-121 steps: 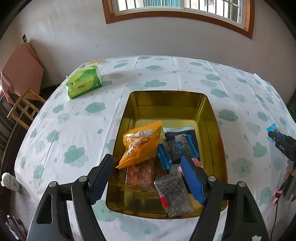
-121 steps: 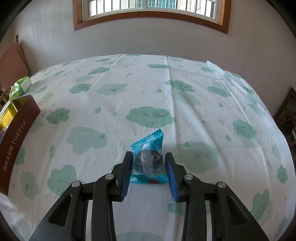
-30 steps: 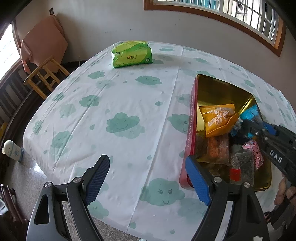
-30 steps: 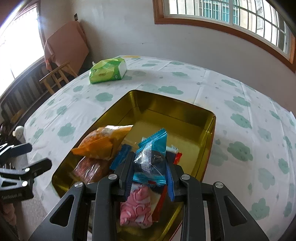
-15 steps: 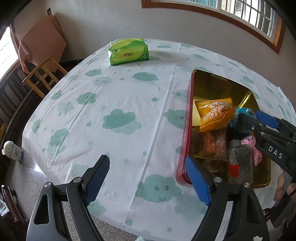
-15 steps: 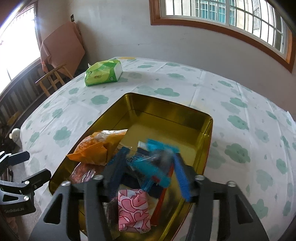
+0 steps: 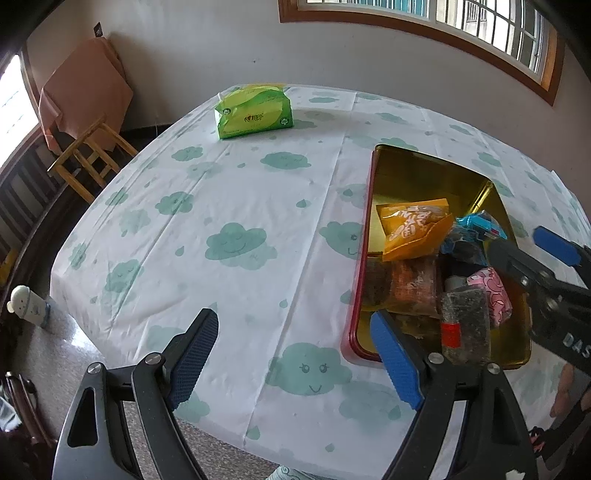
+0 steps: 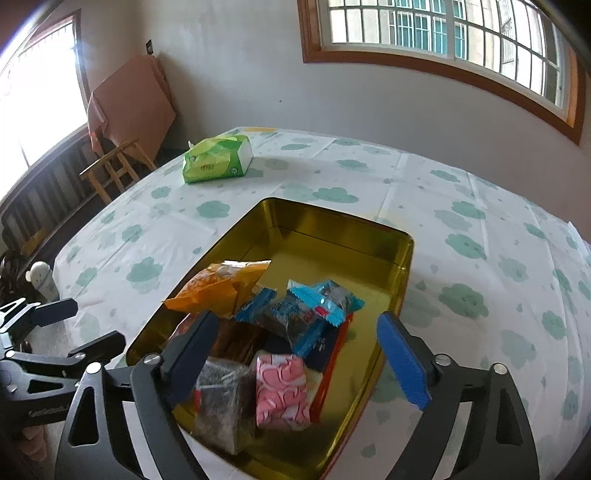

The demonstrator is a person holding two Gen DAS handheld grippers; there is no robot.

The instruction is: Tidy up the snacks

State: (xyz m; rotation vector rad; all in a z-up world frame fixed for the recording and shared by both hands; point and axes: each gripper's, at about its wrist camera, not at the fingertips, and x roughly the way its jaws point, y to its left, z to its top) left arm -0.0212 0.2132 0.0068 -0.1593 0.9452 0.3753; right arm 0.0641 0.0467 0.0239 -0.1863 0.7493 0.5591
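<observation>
Your desk (image 8: 461,206) carries a gold tin (image 8: 402,266) with the snacks piled at its near end. Your right tool (image 8: 295,354) hovers over them, its jaws opening and nothing between them; the blue packet (image 8: 325,299) lies atop the pile. Your left tool (image 7: 291,354) stands open over bare cloth, beside the tin.

a home dining room (cloud-print tablecloth (image 7: 236,206), wooden chair (image 7: 92,155)).

We see a green tissue pack (image 7: 254,112) lying at the far side of a table under a white cloth (image 7: 229,206) printed with green clouds. Beyond the table's corner stands a wooden chair (image 8: 114,168) draped with an orange cloth (image 8: 133,99). A barred window (image 8: 443,33) fills the wall above.
</observation>
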